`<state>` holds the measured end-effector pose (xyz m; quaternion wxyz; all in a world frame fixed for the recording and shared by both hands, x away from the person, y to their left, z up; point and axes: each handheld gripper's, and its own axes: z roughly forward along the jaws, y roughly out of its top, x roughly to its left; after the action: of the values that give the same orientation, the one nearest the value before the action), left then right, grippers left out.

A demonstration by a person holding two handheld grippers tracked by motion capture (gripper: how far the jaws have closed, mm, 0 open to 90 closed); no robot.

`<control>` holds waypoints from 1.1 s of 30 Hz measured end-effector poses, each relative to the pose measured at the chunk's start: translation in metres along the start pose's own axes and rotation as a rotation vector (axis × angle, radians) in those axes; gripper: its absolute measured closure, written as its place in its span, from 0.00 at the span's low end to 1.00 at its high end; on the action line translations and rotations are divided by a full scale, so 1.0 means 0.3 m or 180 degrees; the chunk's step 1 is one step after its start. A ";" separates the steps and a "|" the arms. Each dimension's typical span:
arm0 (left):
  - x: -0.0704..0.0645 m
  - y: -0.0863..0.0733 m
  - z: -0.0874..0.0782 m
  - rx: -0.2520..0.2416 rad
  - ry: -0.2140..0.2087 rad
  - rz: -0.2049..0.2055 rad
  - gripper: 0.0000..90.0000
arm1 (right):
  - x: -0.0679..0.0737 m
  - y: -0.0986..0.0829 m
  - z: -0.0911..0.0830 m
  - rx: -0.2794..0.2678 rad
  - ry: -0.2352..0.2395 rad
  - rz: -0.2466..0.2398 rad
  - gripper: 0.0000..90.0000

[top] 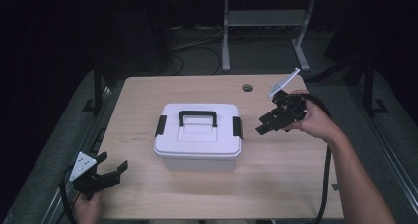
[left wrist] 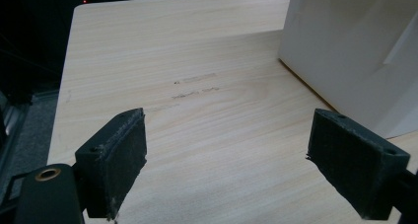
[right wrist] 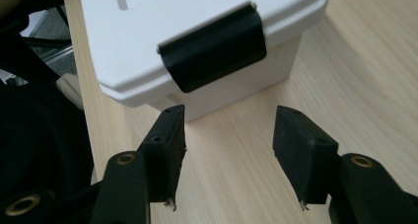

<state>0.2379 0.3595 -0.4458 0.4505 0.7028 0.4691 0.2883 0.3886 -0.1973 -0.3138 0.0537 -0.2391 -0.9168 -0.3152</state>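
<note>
A white box (top: 197, 135) with a black handle (top: 197, 117) sits mid-table (top: 276, 184). The right gripper (top: 263, 125) hovers just beside the box's right-end latch (right wrist: 213, 54), jaws apart and empty. The left gripper (top: 111, 168) rests well off the box's near-left corner, jaws spread wide, holding nothing.

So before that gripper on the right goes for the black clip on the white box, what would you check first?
1. Right gripper open: ok, jaws stand apart.
2. Aimed at the black latch on the end of the white plastic box: ok, the latch sits just ahead between the jaws.
3. Latch closed: ok, it lies flat over the lid's rim.
4. Left gripper out of the way: ok, open near the table's front left corner, apart from the box.
5. Opposite latch: ok, it lies down too.
6. Box contents: cannot tell.
</note>
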 end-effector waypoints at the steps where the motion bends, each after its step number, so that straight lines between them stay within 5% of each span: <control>1: -0.002 0.000 0.001 -0.0003 0.0005 -0.0007 0.16 | -0.001 -0.004 -0.002 -0.0006 -0.0004 -0.0001 0.51; 33: -0.004 0.004 0.007 0.0005 -0.0002 0.0019 0.16 | -0.022 -0.145 0.013 -0.0013 0.0011 0.0230 0.51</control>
<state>0.2395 0.3573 -0.4455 0.4492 0.7046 0.4670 0.2890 0.3740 -0.2275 -0.3425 0.0662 -0.2716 -0.9069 -0.3154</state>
